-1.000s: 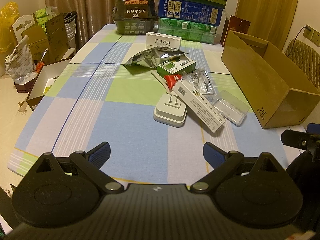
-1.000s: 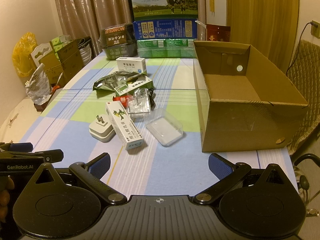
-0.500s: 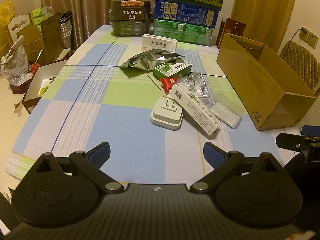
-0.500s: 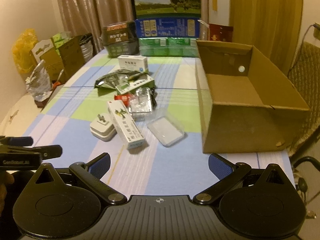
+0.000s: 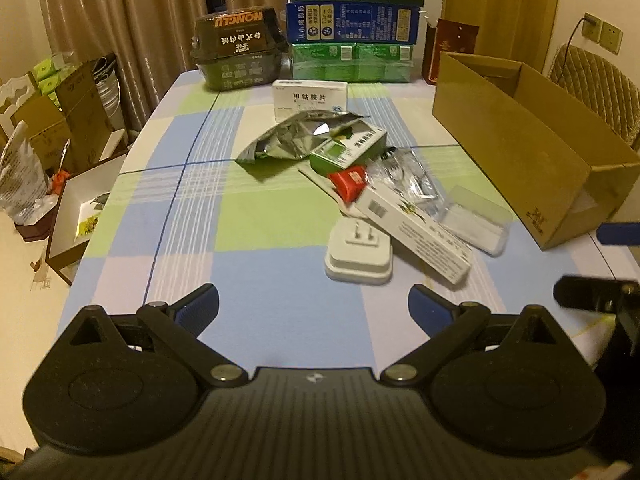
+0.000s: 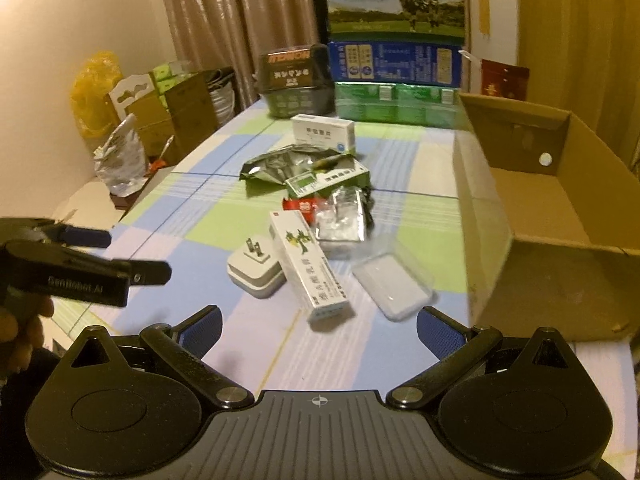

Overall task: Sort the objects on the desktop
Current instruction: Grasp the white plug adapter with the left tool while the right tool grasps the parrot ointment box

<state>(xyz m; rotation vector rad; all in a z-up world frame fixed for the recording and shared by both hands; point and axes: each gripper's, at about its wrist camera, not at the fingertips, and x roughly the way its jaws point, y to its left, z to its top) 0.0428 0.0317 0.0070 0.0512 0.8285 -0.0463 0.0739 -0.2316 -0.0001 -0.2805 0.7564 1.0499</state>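
Observation:
A heap of small objects lies mid-table: a white plug adapter (image 5: 359, 254) (image 6: 256, 270), a long white medicine box (image 5: 414, 232) (image 6: 307, 266), a clear plastic case (image 5: 476, 220) (image 6: 391, 284), a red packet (image 5: 349, 182), a green box (image 5: 346, 150), a silver foil bag (image 5: 292, 140) and a white pill box (image 5: 310, 98). An open, empty cardboard box (image 5: 532, 152) (image 6: 552, 216) stands to the right. My left gripper (image 5: 314, 308) is open and empty, near the table's front edge. My right gripper (image 6: 318, 328) is open and empty, in front of the heap.
Milk cartons (image 5: 352, 24) and a dark HONGLU tub (image 5: 240, 48) are stacked at the table's far end. Boxes and bags (image 5: 60, 120) crowd the floor on the left. A padded chair (image 5: 596, 80) stands at the right. The left gripper's body (image 6: 80, 276) shows in the right wrist view.
Both grippers have moved forward toward the heap, so the objects look larger. Both stay open and empty. Nothing on the table has moved.

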